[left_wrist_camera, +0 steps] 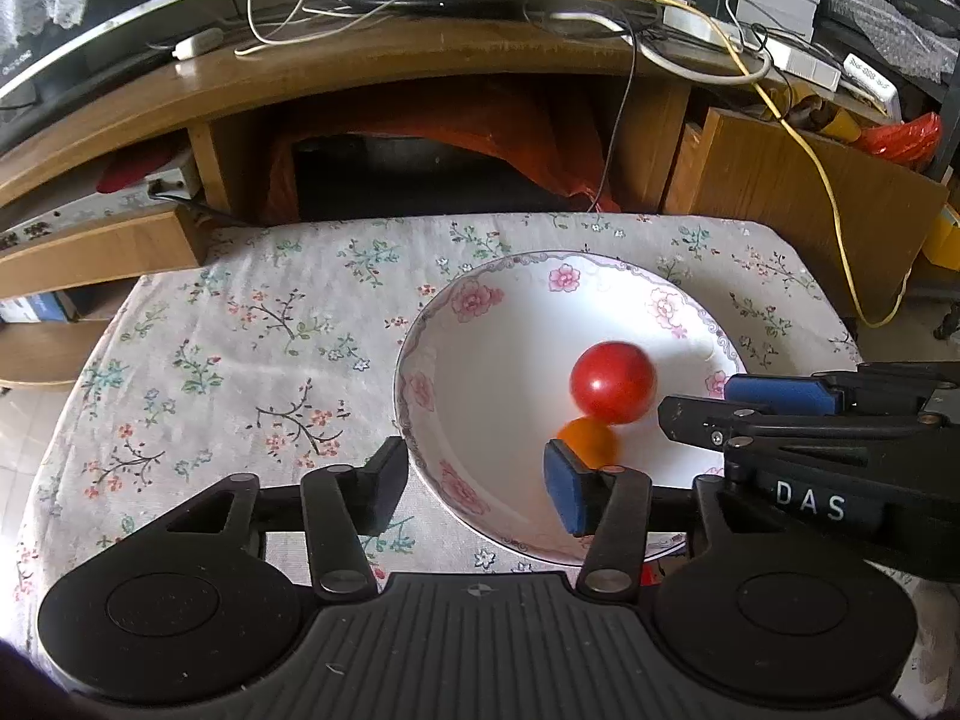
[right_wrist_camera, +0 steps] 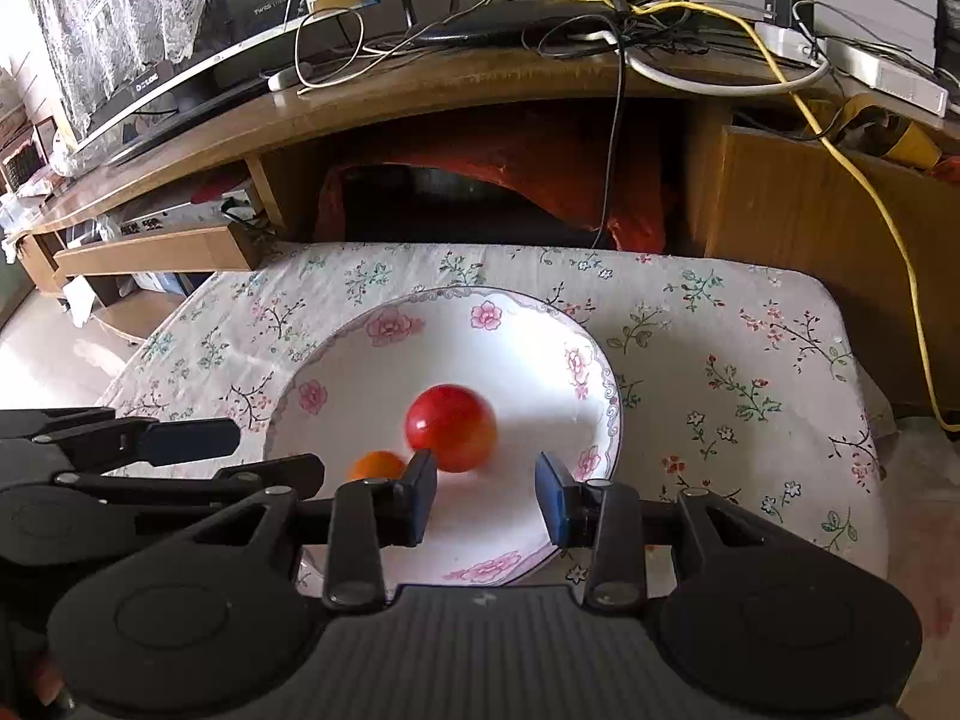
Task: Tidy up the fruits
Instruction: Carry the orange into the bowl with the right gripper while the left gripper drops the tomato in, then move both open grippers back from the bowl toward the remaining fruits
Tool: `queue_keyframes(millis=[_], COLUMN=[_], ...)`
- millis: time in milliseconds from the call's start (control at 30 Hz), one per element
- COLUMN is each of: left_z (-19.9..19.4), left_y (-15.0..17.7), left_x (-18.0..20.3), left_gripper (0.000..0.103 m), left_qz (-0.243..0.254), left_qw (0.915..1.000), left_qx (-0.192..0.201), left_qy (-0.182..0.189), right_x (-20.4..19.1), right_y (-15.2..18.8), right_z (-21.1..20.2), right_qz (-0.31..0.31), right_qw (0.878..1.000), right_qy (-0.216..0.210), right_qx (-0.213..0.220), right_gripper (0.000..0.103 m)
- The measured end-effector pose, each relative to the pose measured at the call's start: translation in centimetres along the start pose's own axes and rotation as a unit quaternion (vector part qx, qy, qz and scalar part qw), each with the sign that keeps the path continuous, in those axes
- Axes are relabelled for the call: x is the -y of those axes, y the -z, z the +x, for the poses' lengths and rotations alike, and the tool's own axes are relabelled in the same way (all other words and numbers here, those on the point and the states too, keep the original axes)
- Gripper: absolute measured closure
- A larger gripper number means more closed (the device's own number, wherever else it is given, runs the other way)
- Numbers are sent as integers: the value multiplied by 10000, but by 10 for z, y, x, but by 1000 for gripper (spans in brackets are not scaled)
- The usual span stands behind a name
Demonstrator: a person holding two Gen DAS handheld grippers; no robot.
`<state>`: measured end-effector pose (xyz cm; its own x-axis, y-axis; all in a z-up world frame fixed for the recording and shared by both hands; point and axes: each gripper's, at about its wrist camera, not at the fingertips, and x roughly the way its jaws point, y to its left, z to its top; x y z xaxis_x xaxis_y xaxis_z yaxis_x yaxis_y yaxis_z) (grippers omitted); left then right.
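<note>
Fruit position: a red tomato (right_wrist_camera: 451,427) and a smaller orange fruit (right_wrist_camera: 377,464) lie together inside a white bowl (right_wrist_camera: 384,354) with a pink flower pattern, which stands on a bench covered by a floral cloth (right_wrist_camera: 750,372). In the right wrist view the tomato sits just ahead of the right gripper (right_wrist_camera: 486,498), nearer its left finger than its right, and the orange fruit lies to the left of that finger, partly hidden behind it. In the left wrist view the left gripper (left_wrist_camera: 480,486) straddles the near-left rim of the bowl: its left finger is over the cloth outside the bowl, its right finger (left_wrist_camera: 567,492) is inside, just in front of the orange fruit and covering its lower part. The tomato is slightly blurred in both views, so whether the two fruits touch cannot be confirmed, though they overlap in each view. Finger state: both grippers stand with fingers spread apart and nothing between the pads; no contact with either fruit is visible. Each gripper appears at the side edge of the other's view, beside the bowl.
</note>
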<state>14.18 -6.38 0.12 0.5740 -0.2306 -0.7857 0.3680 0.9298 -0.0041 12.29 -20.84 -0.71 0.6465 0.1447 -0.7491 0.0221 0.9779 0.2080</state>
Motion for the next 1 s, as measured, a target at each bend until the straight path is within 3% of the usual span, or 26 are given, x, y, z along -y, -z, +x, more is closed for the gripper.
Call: queue_keyframes(millis=[1000], left_z=[-26], left_y=[12], left_x=[-18], left_gripper=[41], left_qz=[-123], left_qw=[9999], left_qx=[31], left_qy=[-62], right_x=[-29], right_y=[13], right_z=[-19], right_qz=[-213], right_qw=[9991], right_qy=[-304], right_qx=[-180], right_gripper=[65])
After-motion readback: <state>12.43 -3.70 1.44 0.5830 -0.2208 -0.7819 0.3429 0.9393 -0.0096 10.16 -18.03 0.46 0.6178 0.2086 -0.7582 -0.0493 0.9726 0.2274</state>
